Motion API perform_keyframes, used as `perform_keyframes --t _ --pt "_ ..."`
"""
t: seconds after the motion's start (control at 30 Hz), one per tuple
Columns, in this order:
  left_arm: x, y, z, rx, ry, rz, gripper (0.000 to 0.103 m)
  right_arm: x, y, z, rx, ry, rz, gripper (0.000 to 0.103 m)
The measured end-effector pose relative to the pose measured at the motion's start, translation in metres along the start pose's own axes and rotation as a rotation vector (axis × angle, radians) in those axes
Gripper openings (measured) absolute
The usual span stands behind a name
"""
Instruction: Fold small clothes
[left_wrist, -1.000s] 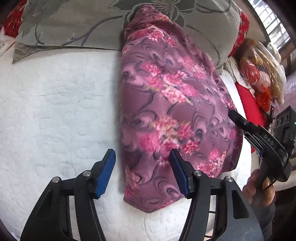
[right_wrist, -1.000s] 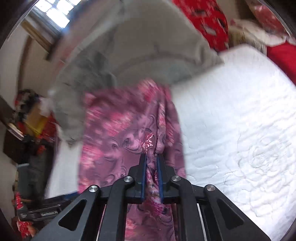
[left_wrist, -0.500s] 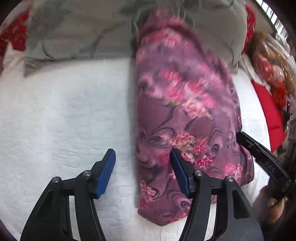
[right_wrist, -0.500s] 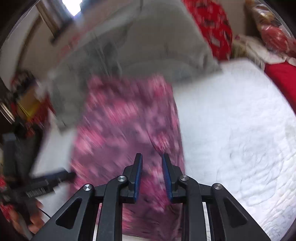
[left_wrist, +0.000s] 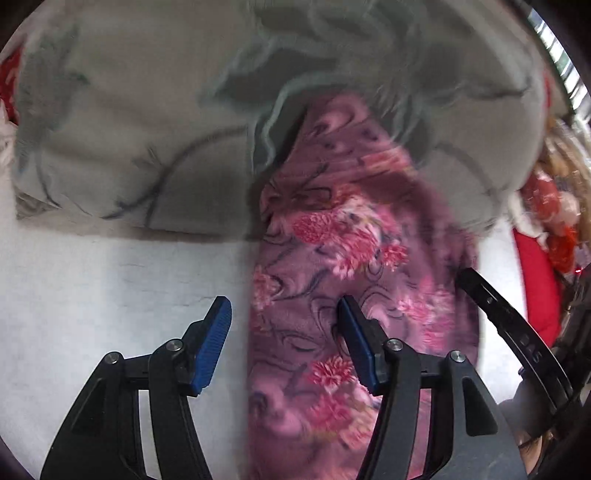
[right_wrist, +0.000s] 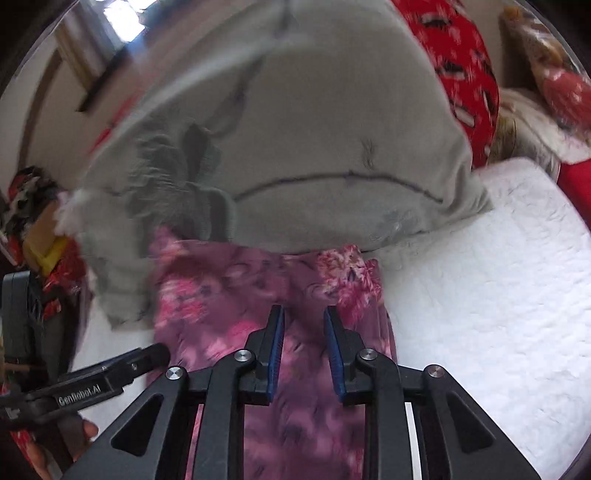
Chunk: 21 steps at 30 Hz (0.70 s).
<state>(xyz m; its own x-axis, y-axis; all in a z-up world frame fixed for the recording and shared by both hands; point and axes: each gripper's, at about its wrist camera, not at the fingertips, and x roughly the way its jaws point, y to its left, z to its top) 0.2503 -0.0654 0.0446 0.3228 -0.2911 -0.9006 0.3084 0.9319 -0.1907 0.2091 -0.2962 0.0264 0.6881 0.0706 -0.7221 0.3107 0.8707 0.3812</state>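
A purple garment with pink flowers (left_wrist: 332, 258) lies lengthwise on the white quilted bed (left_wrist: 92, 295), and its far end meets the grey pillow (left_wrist: 147, 129). My left gripper (left_wrist: 286, 332) hovers open over the garment's left edge, one pad above the bed and the other above the cloth. In the right wrist view the garment (right_wrist: 221, 295) runs under my right gripper (right_wrist: 304, 332). Its jaws stand a little apart with no cloth pinched between them. The right gripper's finger (left_wrist: 509, 332) shows at the garment's right edge.
The grey flowered pillow (right_wrist: 314, 147) fills the far side of the bed. A red patterned cushion (right_wrist: 461, 55) lies behind it. Red and mixed clutter (left_wrist: 546, 229) sits off the bed's right side. The left gripper's finger (right_wrist: 110, 376) and a hand (right_wrist: 74, 435) are at lower left.
The right gripper was shut on a fold of the garment and has let it go, so its jaws now stand apart. Both grippers have moved toward the pillow.
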Motion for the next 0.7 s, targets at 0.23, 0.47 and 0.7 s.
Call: perform_keyframes --t 0.23,0.47,0.7 --pt "-0.02 0.031 -0.014 -0.049 -0.006 -0.046 0.067 0.019 -0.01 0.003 0.041 0.063 -0.062 0.025" --pt "-0.053 0.032 -0.072 0.033 -0.054 0.031 0.067 -0.033 -0.009 -0.046 -0.019 0.052 0.073 0.035" --pt "-0.086 0.039 -0.101 0.052 -0.058 0.052 0.067 -0.063 -0.001 -0.073 -0.081 0.057 0.028 0.037"
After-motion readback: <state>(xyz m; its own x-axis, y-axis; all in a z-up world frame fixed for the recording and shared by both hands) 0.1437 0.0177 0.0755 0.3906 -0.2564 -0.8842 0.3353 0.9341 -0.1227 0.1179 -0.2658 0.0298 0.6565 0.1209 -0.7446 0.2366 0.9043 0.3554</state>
